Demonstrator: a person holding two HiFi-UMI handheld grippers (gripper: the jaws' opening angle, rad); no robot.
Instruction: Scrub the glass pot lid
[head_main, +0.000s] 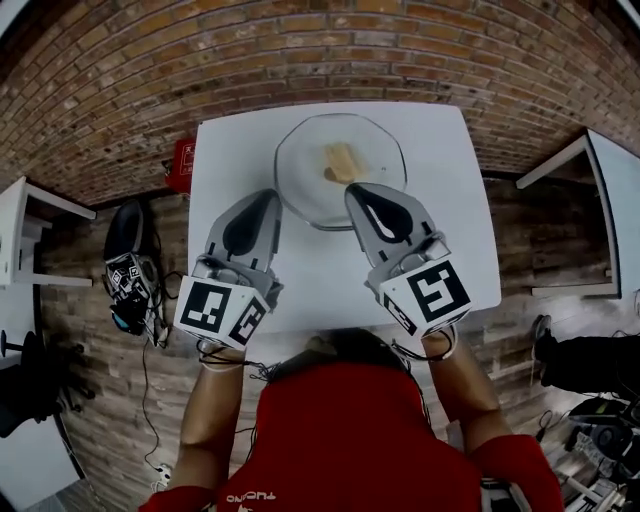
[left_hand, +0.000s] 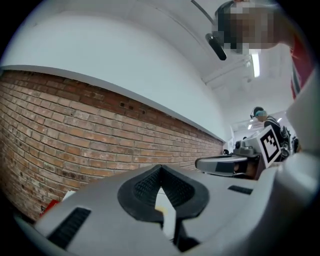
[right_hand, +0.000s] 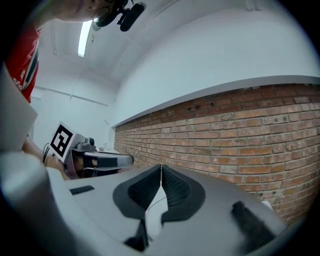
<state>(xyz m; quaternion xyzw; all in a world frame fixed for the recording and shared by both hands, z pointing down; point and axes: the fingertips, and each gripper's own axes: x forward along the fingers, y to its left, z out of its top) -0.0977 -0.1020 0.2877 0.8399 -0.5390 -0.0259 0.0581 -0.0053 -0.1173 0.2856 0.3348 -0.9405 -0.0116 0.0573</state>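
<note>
The round glass pot lid (head_main: 300, 178) lies on the far half of the white table (head_main: 235, 150), with a tan sponge (head_main: 340, 162) resting on its middle. My left gripper (head_main: 268, 196) hovers at the lid's near left rim, jaws shut and empty. My right gripper (head_main: 357, 190) hangs over the lid's near edge, just short of the sponge, also shut on nothing. In the left gripper view the black pads (left_hand: 145, 187) meet at the tips of my left gripper (left_hand: 160, 167), and in the right gripper view the tips of my right gripper (right_hand: 160, 166) touch the same way.
A brick wall (head_main: 330, 50) runs behind the table. A red box (head_main: 182, 165) stands on the floor at the table's far left, and black gear (head_main: 130, 265) lies left of it. Other white tables (head_main: 600, 190) stand at both sides.
</note>
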